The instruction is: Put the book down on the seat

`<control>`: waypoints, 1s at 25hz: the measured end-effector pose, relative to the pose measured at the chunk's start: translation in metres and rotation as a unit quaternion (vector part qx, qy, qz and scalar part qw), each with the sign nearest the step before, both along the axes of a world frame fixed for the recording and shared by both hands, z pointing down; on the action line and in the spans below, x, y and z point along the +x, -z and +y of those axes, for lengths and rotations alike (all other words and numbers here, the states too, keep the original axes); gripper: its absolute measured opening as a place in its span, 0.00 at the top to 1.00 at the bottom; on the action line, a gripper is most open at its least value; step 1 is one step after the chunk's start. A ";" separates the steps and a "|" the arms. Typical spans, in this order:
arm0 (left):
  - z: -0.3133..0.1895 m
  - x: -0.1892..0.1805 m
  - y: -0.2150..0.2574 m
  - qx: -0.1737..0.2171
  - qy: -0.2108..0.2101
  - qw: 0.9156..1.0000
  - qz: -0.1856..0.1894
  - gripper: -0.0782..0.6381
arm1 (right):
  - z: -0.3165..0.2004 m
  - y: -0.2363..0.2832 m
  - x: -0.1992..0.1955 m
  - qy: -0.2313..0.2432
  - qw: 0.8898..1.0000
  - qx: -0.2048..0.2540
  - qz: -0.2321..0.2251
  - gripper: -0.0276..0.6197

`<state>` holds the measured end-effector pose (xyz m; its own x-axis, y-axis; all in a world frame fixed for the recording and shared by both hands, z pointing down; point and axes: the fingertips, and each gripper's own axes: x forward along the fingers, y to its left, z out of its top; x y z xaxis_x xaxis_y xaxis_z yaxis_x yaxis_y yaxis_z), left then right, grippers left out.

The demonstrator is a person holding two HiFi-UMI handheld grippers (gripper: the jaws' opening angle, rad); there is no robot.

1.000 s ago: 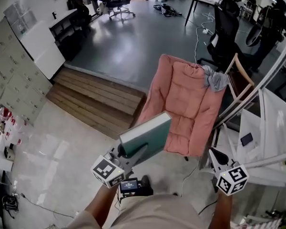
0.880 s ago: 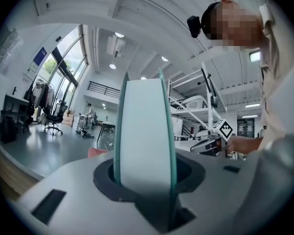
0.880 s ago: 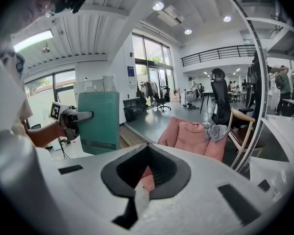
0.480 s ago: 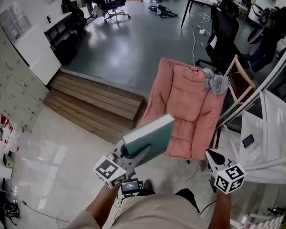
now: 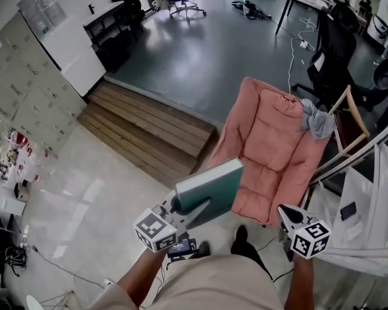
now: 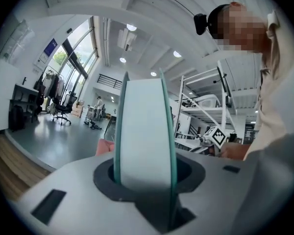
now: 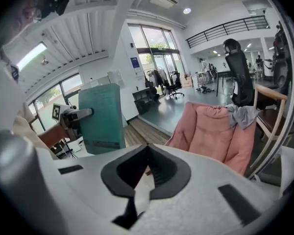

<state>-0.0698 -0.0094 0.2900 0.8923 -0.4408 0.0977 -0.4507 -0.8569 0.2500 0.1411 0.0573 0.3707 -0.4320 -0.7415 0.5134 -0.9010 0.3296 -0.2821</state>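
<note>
A green-covered book [image 5: 210,189] with pale page edges is held up in the air, tilted, by my left gripper [image 5: 193,210], which is shut on its lower edge. In the left gripper view the book [image 6: 143,131] stands edge-on between the jaws. The pink padded chair [image 5: 271,154] stands just beyond the book, its seat bare, a grey cloth [image 5: 318,123] draped on its top right corner. My right gripper [image 5: 286,213] hangs at the lower right, jaws together and holding nothing. The right gripper view shows the book [image 7: 102,119] to the left and the chair [image 7: 210,131] ahead.
Wooden steps [image 5: 142,131] lead up to a grey floor left of the chair. A black office chair [image 5: 336,50] and a wooden frame [image 5: 352,118] stand behind it. White shelving [image 5: 368,205] is close on the right, lockers [image 5: 19,102] on the left.
The person has stepped forward and a foot now shows below the chair. The chair sits lower and further right in the head view. The book stays gripped the same way.
</note>
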 end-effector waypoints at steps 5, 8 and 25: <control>-0.024 0.002 0.028 0.007 0.066 0.998 0.004 0.68 | -0.059 0.019 -0.001 0.071 0.997 0.023 -0.003 0.97; -0.036 0.010 0.029 0.011 0.095 0.995 0.003 0.67 | -0.093 0.029 0.003 0.106 0.994 0.039 0.008 0.97; -0.083 -0.024 -0.023 -0.017 0.221 0.975 -0.023 0.67 | -0.165 -0.009 -0.011 0.203 0.979 0.007 -0.002 0.97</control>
